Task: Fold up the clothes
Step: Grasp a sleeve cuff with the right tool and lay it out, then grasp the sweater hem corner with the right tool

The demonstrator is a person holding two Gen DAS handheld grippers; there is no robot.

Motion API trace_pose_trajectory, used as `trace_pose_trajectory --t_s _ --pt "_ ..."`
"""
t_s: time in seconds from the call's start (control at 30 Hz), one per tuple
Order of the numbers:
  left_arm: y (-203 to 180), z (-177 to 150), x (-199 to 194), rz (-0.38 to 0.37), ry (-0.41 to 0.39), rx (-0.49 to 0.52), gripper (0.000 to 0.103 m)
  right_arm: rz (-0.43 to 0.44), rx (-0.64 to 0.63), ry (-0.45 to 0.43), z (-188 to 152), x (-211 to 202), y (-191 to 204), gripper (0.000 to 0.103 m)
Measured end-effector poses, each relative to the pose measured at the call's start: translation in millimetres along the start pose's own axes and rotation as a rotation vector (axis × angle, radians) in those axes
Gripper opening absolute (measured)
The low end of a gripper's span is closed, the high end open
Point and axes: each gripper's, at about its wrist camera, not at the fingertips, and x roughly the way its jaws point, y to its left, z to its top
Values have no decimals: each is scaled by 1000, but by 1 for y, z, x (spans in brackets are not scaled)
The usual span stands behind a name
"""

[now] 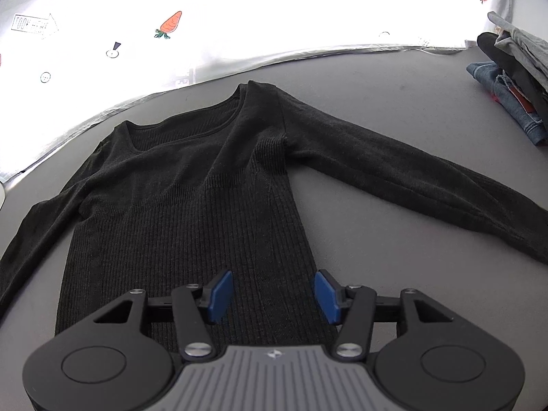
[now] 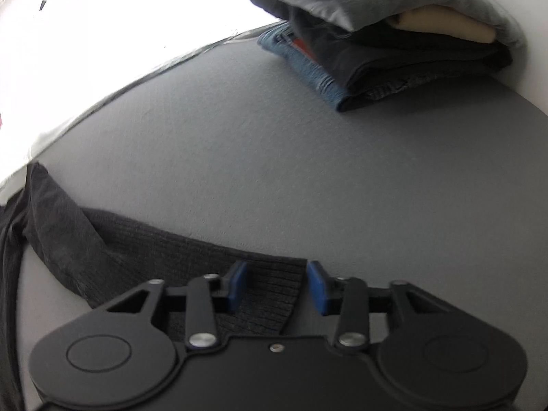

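Underneath everything lies a flat grey felt-like tabletop (image 1: 394,109), edged behind by a bright white cloth printed with orange carrots (image 1: 170,24). A stack of folded clothes (image 2: 376,48) sits at the far right. The black ribbed long-sleeved knit top (image 1: 191,185) lies flat, neckline away, hem near, sleeves spread sideways. The left gripper (image 1: 274,294) stands half open over the hem; the right gripper (image 2: 275,286) stands parted around a sleeve cuff (image 2: 270,294), pads not pressing.

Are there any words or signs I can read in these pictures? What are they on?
Arrow sign on the white cloth: it holds letters, too blurred to read.
Exclamation mark on the same cloth: "!"
Small emblem on the left gripper: a symbol, no letters.
Right wrist view: no text.
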Motion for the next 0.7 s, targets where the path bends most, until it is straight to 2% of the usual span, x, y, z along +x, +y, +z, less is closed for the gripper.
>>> trace_pose_trajectory --t_s 0.03,0.07,0.2,0.23,0.3,0.37,0.4,0.43,0.47,0.53,0.6,0.7 --pt "0 1 0 3 -1 1 55 -9 -43 -19 1 -3 6 7" --pt "1 1 1 5 -1 1 55 -18 -71 -48 3 -9 11 4" --pt "10 5 3 25 1 -22 55 -98 -47 -188 19 -48 6 4" --pt "14 5 4 27 7 -35 55 -107 -26 -185 21 -48 1 4" --pt "22 4 6 33 22 -58 55 -131 -5 -107 22 -28 -8 9" --pt "33 1 5 55 29 -72 55 -219 -61 -9 15 -7 -3 14" --pt "38 -1 4 67 32 -78 56 -259 -84 18 11 -2 0 16" --pt "46 -4 1 84 31 -91 58 -262 -87 11 8 -6 2 20" --pt "55 -8 -3 102 28 -105 63 -256 -80 3 6 -11 4 34" --pt "79 -20 -9 146 39 -154 67 -182 -37 -12 0 -28 11 53" --pt "104 -35 -14 195 59 -204 67 -72 -40 4 -8 -44 27 52" --pt "145 -63 -20 281 104 -275 67 130 -114 68 -24 -60 68 54"
